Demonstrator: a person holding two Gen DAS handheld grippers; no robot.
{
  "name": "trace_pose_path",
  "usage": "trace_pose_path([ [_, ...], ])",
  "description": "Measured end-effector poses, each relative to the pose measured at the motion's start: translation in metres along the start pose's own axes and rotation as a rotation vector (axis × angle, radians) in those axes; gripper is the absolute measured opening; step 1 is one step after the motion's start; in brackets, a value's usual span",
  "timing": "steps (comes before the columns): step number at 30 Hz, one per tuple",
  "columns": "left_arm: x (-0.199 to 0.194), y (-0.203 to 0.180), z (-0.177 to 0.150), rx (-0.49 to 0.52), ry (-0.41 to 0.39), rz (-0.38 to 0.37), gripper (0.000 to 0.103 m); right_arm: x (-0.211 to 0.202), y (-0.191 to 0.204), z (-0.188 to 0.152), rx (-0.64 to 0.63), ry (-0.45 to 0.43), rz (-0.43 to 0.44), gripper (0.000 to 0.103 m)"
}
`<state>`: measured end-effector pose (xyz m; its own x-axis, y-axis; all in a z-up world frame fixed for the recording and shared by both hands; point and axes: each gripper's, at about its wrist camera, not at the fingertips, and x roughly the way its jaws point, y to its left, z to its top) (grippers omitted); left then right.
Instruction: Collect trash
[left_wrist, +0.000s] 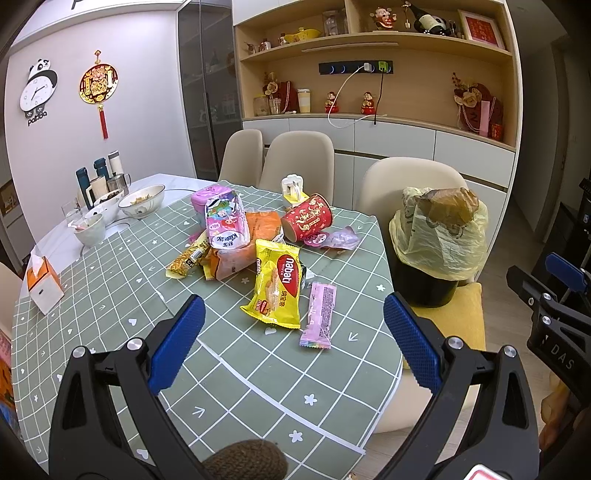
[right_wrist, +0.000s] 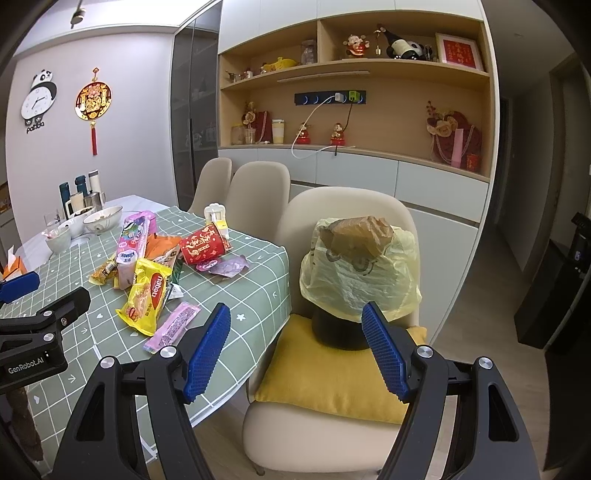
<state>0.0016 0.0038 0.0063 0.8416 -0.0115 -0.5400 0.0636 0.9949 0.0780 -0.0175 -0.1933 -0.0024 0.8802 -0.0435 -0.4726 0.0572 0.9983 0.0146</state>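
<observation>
A heap of trash lies on the green checked tablecloth (left_wrist: 258, 376): a yellow Nabati wrapper (left_wrist: 275, 284), a pink wrapper (left_wrist: 319, 314), a tipped red paper cup (left_wrist: 308, 218), an orange bag (left_wrist: 242, 240) and a pink tissue pack (left_wrist: 223, 218). A black bin with a yellow bag (left_wrist: 439, 236) stands on a yellow cushion on a chair, right of the table. My left gripper (left_wrist: 293, 343) is open and empty above the table's near part. My right gripper (right_wrist: 295, 349) is open and empty in front of the bin (right_wrist: 358, 269). The wrappers also show in the right wrist view (right_wrist: 147, 291).
Bowls (left_wrist: 142, 199), cups and flasks stand at the table's far left. An orange and white tissue box (left_wrist: 42, 282) sits at the left edge. Beige chairs (left_wrist: 295, 162) stand behind the table. A shelf wall fills the back.
</observation>
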Motion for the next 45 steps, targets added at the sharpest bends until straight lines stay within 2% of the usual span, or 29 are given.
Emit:
trace_pose_path([
  [19,-0.005,0.0,-0.003,-0.003,-0.01,0.001,0.093,-0.004,-0.003,-0.001,0.008,-0.001,-0.002,0.07],
  [27,0.005,0.01,-0.003,-0.021,0.01,0.001,0.093,0.002,-0.005,-0.002,0.013,0.016,-0.011,0.07],
  [35,0.054,0.042,-0.005,-0.027,0.103,0.001,0.094,0.026,-0.004,-0.002,0.018,0.06,0.001,0.07],
  [39,0.09,0.063,-0.002,-0.061,0.123,-0.068,0.093,0.045,0.008,-0.001,-0.027,0.084,0.03,0.07],
  [41,0.112,0.072,0.001,-0.074,0.142,-0.131,0.085,0.058,0.014,-0.003,-0.034,0.115,0.048,0.07],
  [44,0.145,0.079,0.004,-0.08,0.165,-0.156,0.08,0.075,0.023,-0.01,-0.033,0.171,0.081,0.07],
  [45,0.157,0.081,0.005,-0.077,0.18,-0.153,0.075,0.082,0.028,-0.013,-0.034,0.201,0.1,0.07],
])
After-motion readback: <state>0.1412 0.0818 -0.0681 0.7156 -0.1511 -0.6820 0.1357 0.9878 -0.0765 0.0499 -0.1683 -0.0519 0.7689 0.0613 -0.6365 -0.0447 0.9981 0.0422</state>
